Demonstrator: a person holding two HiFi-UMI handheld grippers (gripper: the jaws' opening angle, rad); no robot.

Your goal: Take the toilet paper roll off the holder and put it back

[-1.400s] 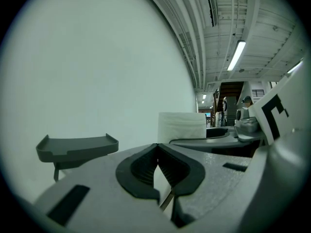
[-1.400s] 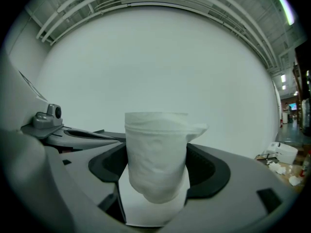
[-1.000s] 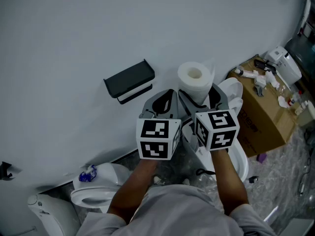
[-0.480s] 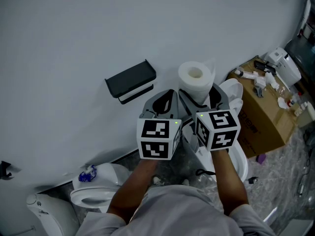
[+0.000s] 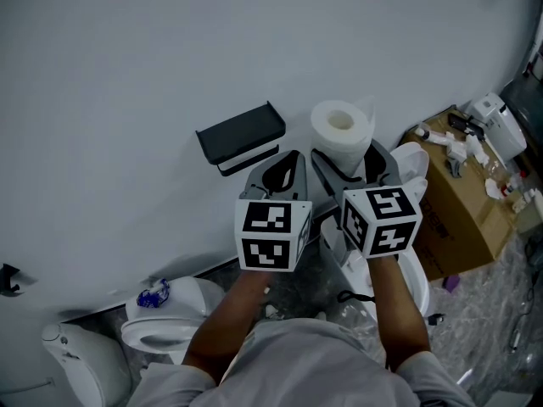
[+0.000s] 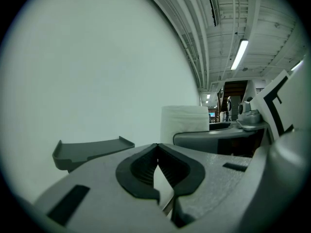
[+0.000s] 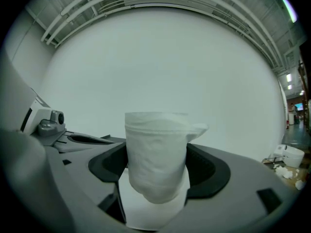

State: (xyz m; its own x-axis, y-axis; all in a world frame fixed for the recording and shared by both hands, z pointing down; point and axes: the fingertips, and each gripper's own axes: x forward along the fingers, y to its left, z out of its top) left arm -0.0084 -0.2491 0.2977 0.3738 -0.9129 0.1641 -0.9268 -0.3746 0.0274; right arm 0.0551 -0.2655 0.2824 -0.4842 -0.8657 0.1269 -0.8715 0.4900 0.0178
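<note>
Against the white wall [image 5: 127,58], the right claw [image 7: 158,166] grips the toilet paper roll [image 5: 342,134], left claw [image 6: 157,148] alongside, closed.

Cardboard box [image 5: 462,219] right, clutter on top; white toilet [image 5: 165,329] lower left, against wall [image 5: 127,66].

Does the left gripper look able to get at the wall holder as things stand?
Likely yes. The left gripper sits close below the holder with nothing between them, jaws shut and empty. The toilet paper roll, clamped in the right gripper, is off to the side.
</note>
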